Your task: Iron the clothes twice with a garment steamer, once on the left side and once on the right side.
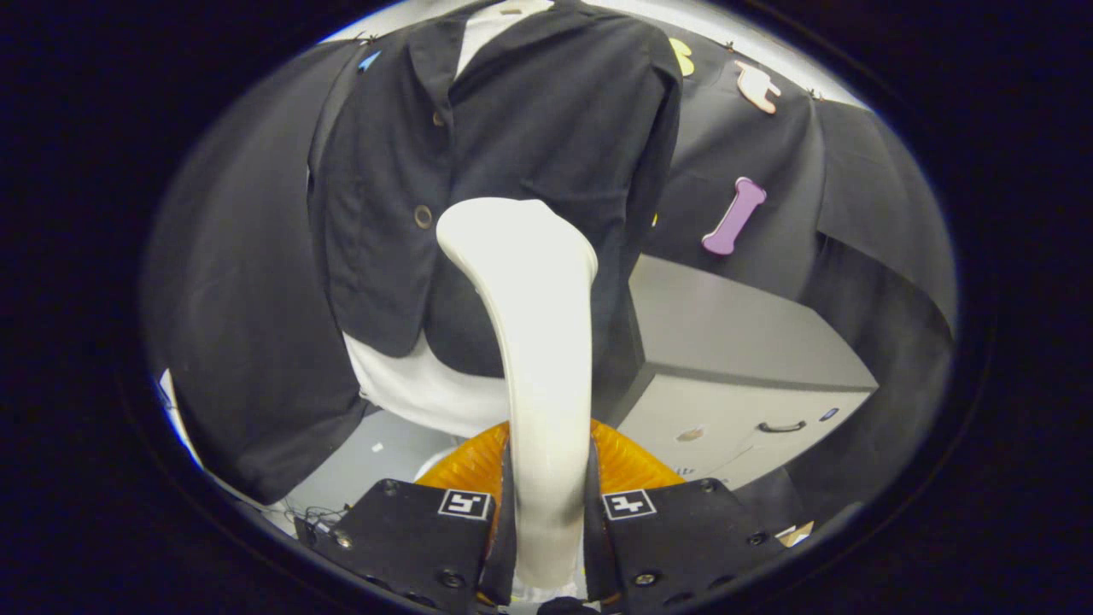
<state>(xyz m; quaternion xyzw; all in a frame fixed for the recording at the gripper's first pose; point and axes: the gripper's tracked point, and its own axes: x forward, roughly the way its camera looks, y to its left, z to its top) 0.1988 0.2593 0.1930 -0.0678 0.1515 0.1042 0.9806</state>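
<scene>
Before the jacket | gripper clamped on steamer handle — head near its lower front | step: a side pass | next: sweep along the panel

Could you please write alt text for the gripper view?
The gripper is shut on a white garment steamer, whose head rests against a dark buttoned jacket worn over white on a mannequin. A grey cabinet stands beside the jacket.

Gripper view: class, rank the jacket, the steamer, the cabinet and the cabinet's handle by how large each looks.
1. Dark buttoned jacket on the mannequin.
2. White garment steamer, clamped in the claw; being nearest the camera inflates it.
3. Grey metal cabinet, about equal to the steamer.
4. Black cabinet handle.
</scene>
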